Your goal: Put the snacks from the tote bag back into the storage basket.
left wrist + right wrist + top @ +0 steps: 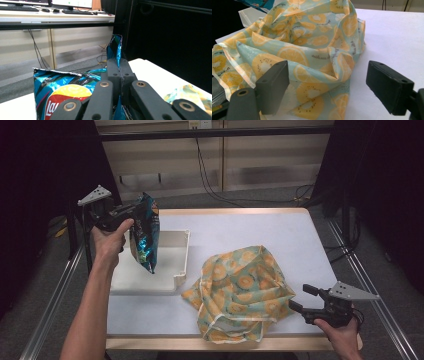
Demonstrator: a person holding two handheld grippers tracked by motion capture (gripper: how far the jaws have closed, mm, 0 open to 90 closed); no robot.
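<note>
One pinched corner carries the chip bag (145, 232) in the left gripper (134, 211); it could slip. The right gripper (298, 298) gapes empty beside the cloth bag (240, 292).

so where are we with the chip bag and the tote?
Done: the left gripper is shut on the chip bag, lifted above the white tray. In hand: carrying it. Left: getting it into the citrus-print bag, which lies crumpled on the table; the right gripper waits open beside it.
</note>
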